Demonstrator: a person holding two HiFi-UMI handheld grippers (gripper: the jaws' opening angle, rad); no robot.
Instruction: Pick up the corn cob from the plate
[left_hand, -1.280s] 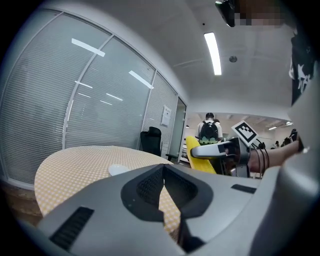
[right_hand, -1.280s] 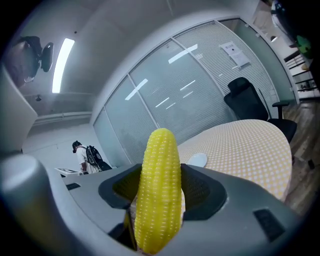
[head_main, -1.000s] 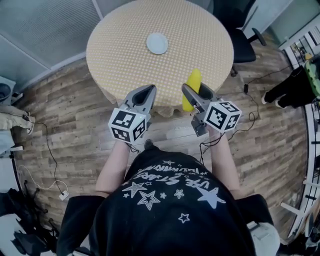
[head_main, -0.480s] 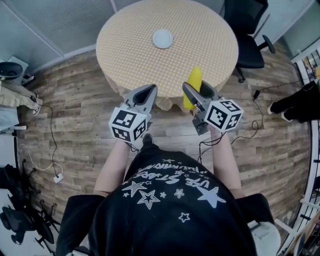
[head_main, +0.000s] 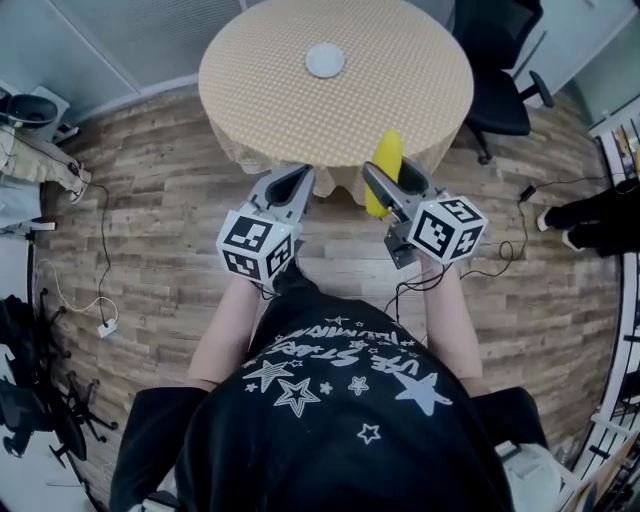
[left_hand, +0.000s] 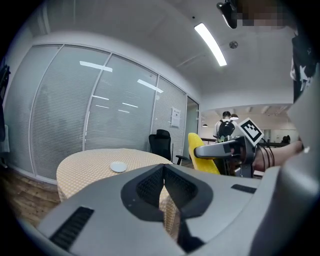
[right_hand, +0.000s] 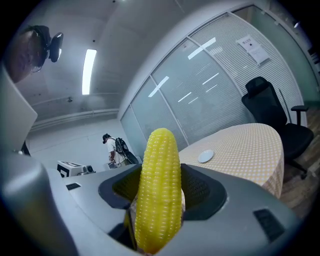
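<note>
Right gripper (head_main: 391, 186): jaws set wide and pinching the corn cob (right_hand: 159, 186) from both sides, pads pressed on its kernels. The cob runs lengthwise between the jaws, and its rounded yellow tip sticks out past the jaw tips toward the bench (head_main: 400, 100). In the head view the cob sits at the bench's near edge, off the plate and well apart from it. Left gripper (left_hand: 164, 169): jaws pressed together at the tips with nothing between them, held just beside the right one at about the same height. Each gripper carries its marker cube, left (head_main: 255, 250) and right (head_main: 446, 230), with black-and-white square patterns and no readable text. My forearms run back from the cubes to a dark T-shirt (head_main: 340, 400) printed with white stars and a curved line of lettering, which I cannot read reliably from this angle. The bench is round, under a yellow checked cloth. The only container on it is a small white plate (head_main: 325, 60), set past the middle on the far side, and it is empty. A black office chair (head_main: 500, 60) stands by the bench's far right edge. Wood-plank floor (head_main: 150, 220) lies around the bench, with cables trailing across it. A sheet of paper (right_hand: 248, 47) is posted on the glass partition, its print too small to read. A person with a backpack (right_hand: 114, 150) stands in the far room.
</note>
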